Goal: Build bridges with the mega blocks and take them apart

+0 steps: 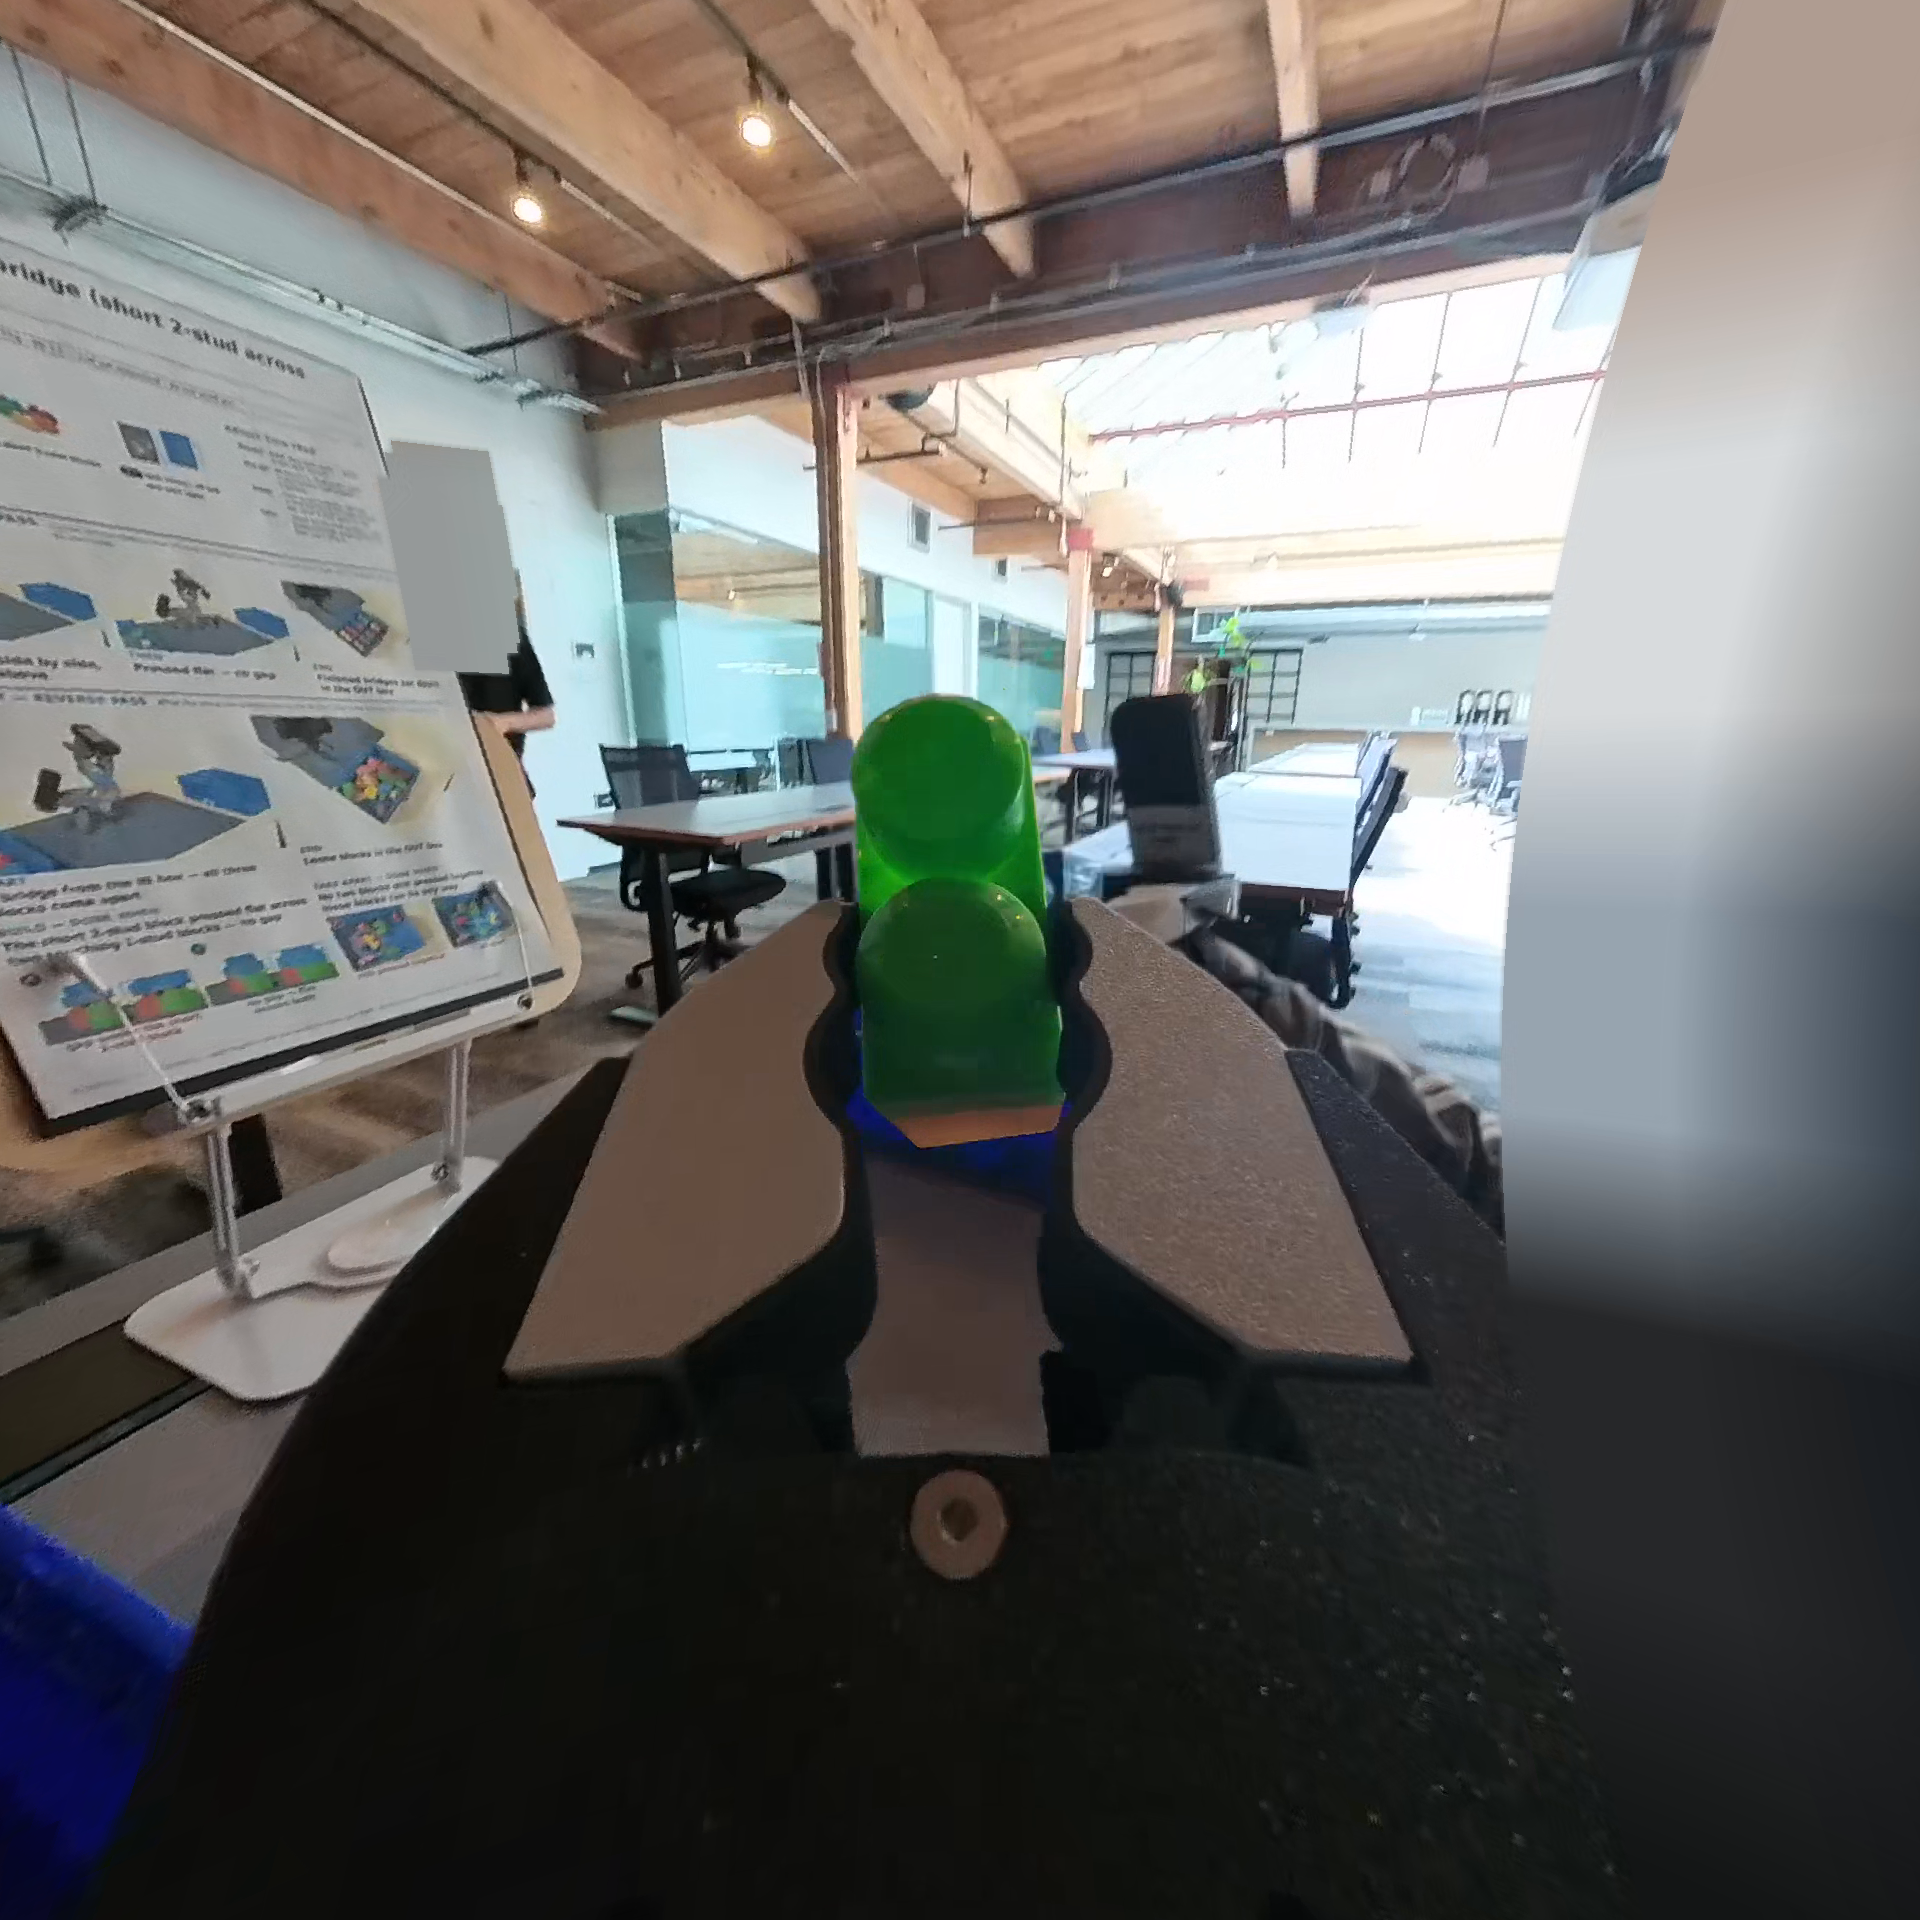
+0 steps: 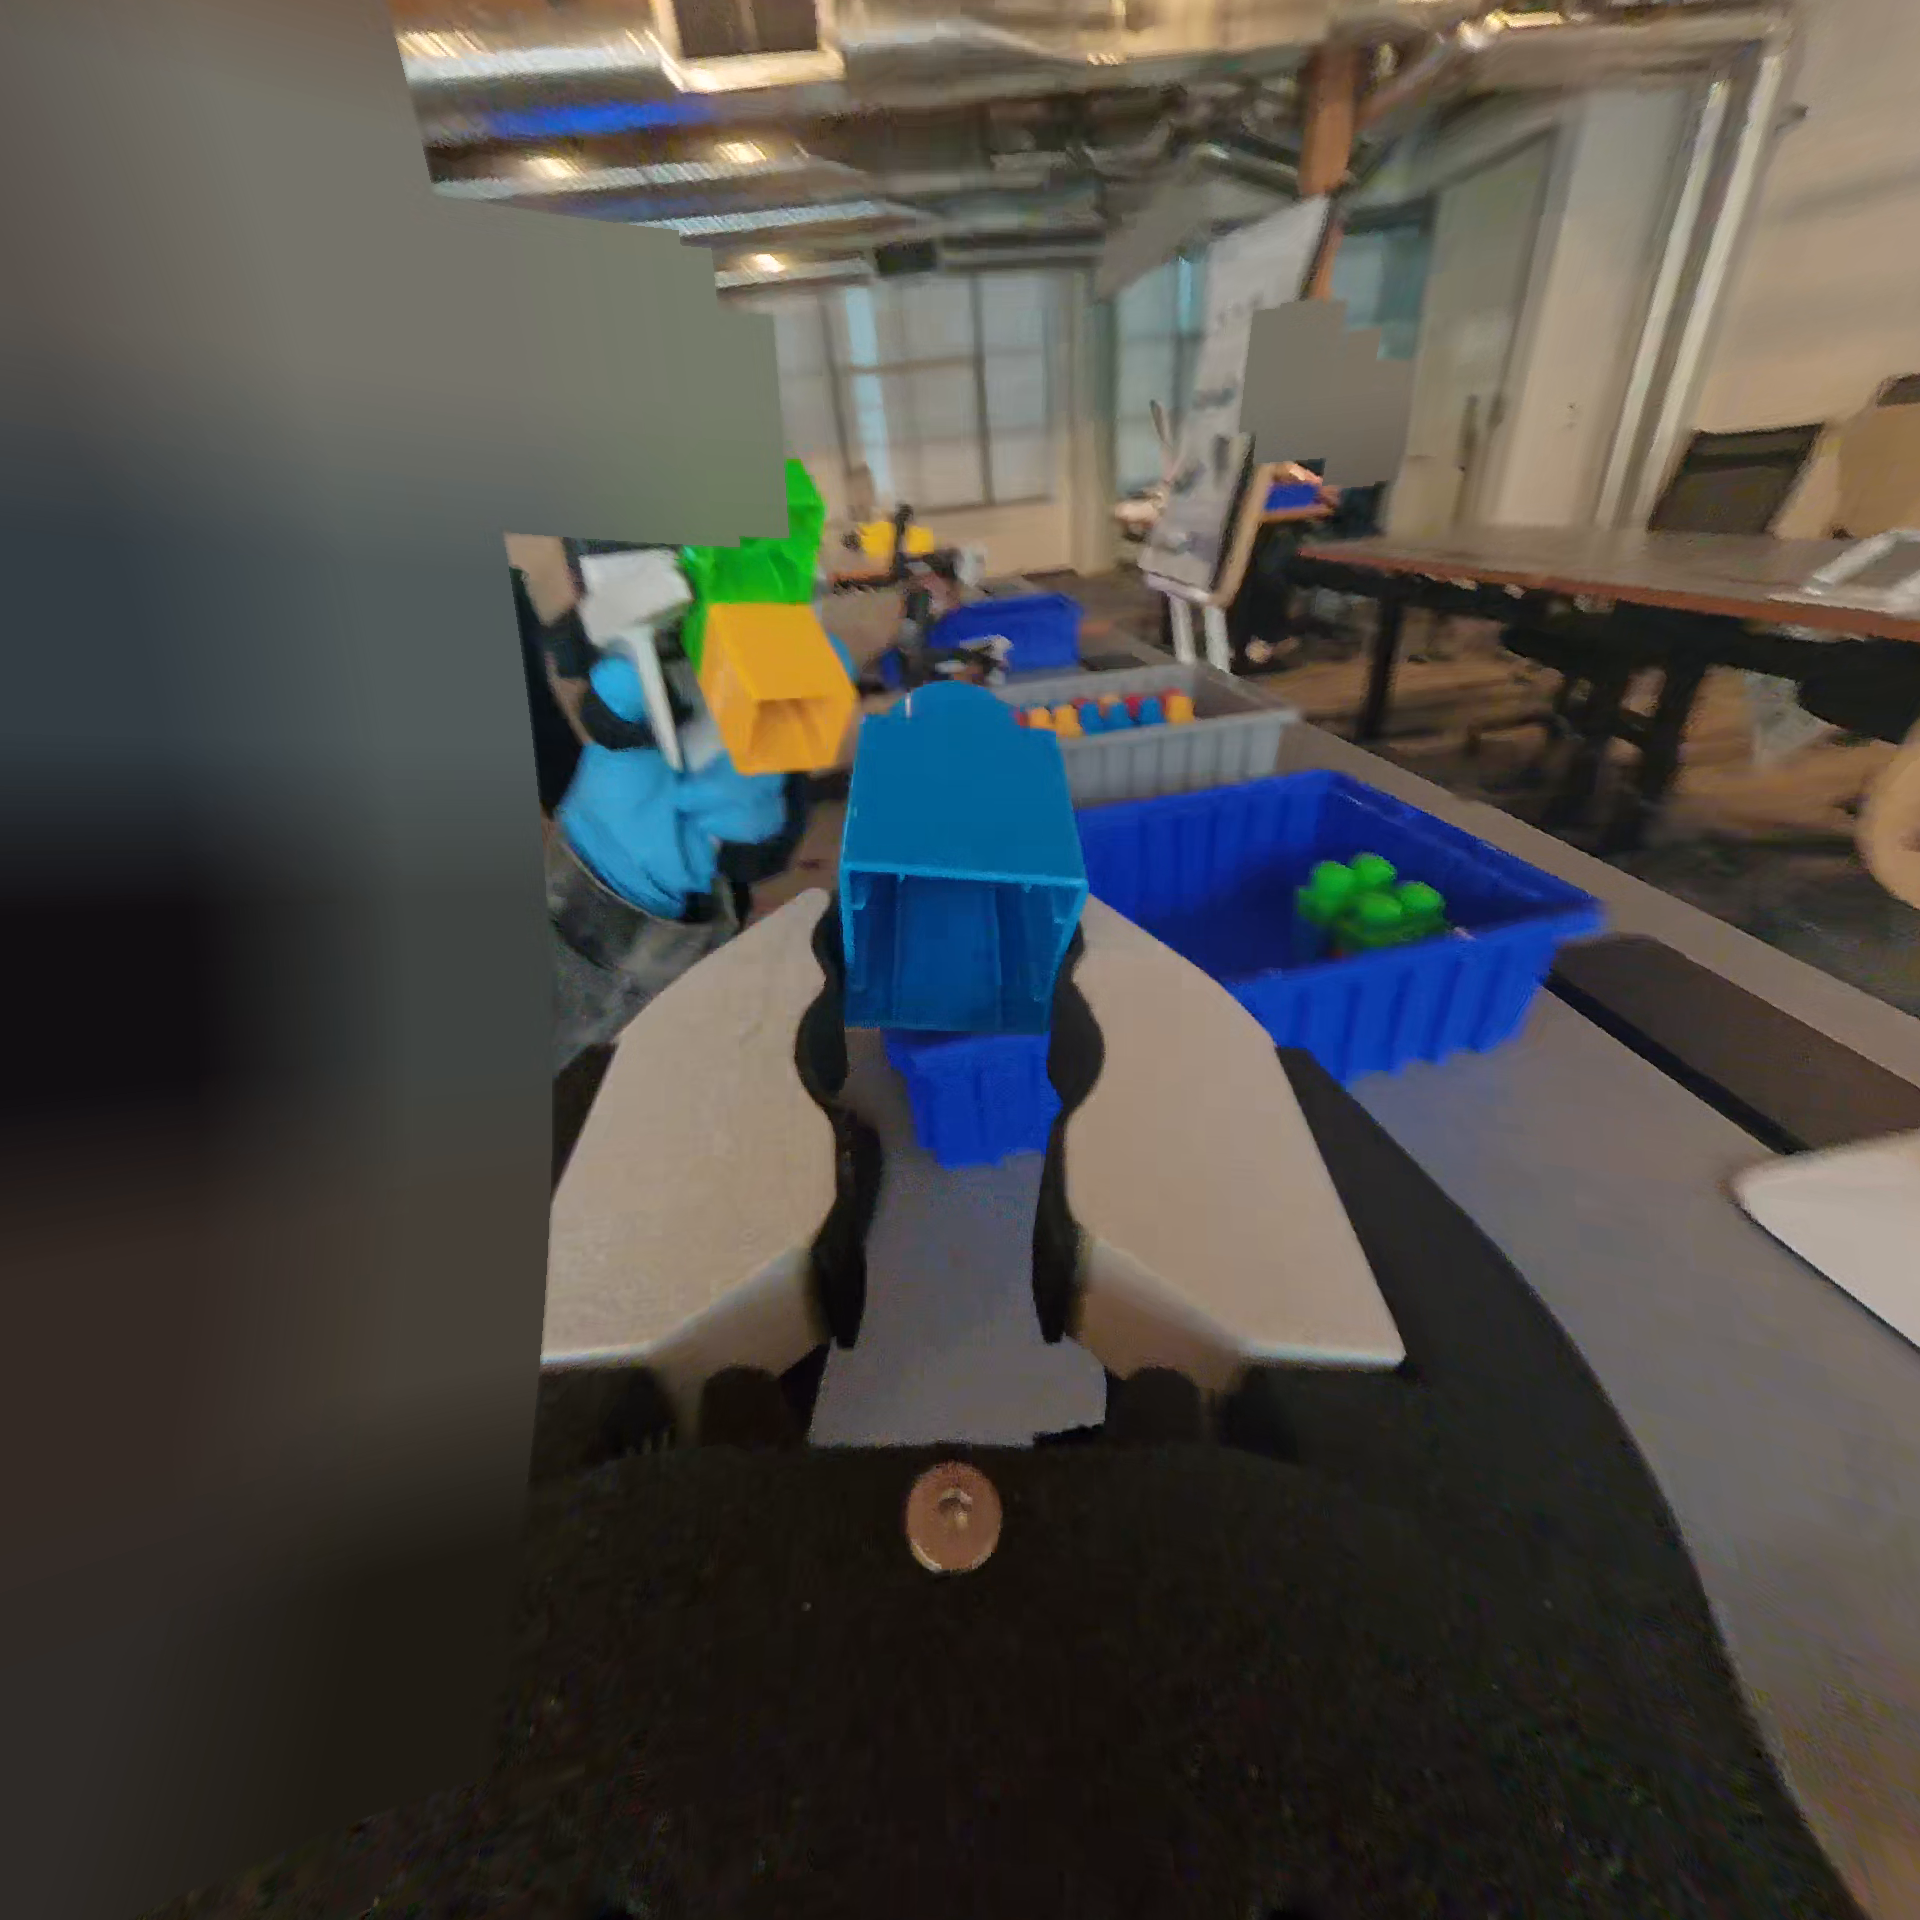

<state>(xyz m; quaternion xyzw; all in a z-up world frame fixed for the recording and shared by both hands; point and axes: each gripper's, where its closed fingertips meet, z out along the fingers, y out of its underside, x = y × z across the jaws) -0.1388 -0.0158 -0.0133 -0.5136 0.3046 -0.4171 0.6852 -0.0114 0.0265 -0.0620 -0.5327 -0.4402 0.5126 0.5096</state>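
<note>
Left gripper (image 1: 956, 997) clamping green block (image 1: 951, 914); right gripper (image 2: 951, 977) clamping blue block (image 2: 961, 883), blue bin (image 2: 1340, 997) sitting at 3 o'clock.

Glossy plastic green block (image 1: 951, 935); matt grainy tongs (image 1: 951, 997).
</note>
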